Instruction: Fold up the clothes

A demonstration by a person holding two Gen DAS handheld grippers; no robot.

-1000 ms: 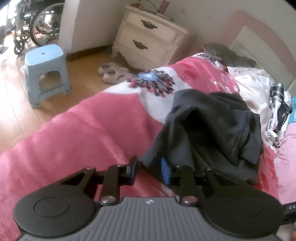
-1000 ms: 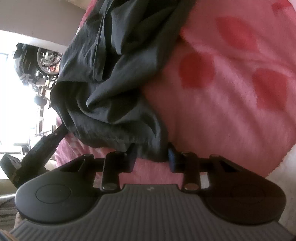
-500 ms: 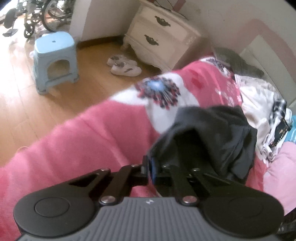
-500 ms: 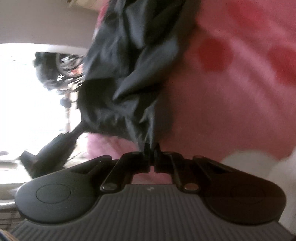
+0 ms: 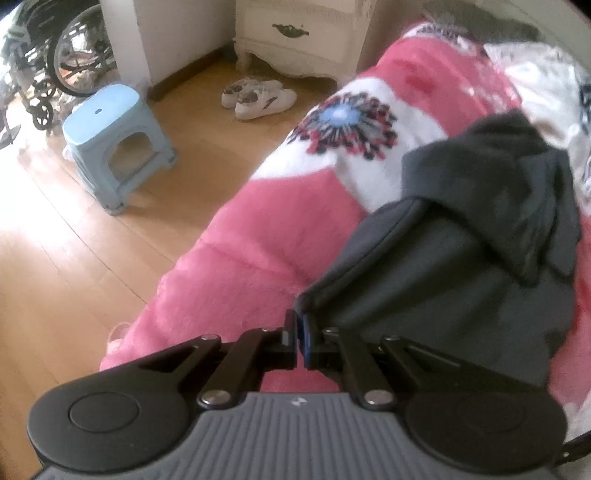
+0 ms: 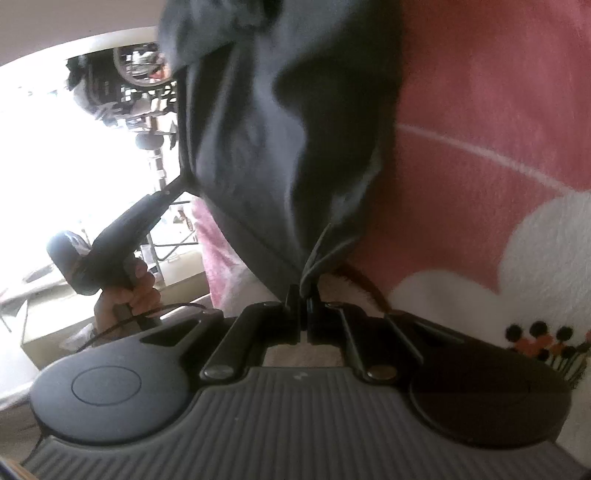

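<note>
A dark grey garment (image 5: 469,236) lies bunched on a pink flowered blanket (image 5: 236,266) on the bed. My left gripper (image 5: 300,325) is shut on a corner of the garment's hem, and the cloth stretches tight from the jaws toward the heap. In the right wrist view the same dark garment (image 6: 266,140) hangs lifted above the blanket (image 6: 491,110), with my right gripper (image 6: 303,299) shut on another corner of it. The left gripper (image 6: 177,186), held by a hand (image 6: 129,295), shows at the left there, pinching the far corner.
A light blue stool (image 5: 114,140) stands on the wooden floor (image 5: 55,266) beside the bed. A pair of white shoes (image 5: 258,98) lies before a cream nightstand (image 5: 295,33). A wheelchair (image 5: 44,62) stands at the far left. Pale clothes (image 5: 546,81) are piled at the bed's head.
Both grippers closed on corners of the dark garment. The cloth has been lifted off the blanket and pulled taut between them; both views tilted as the hands moved.
</note>
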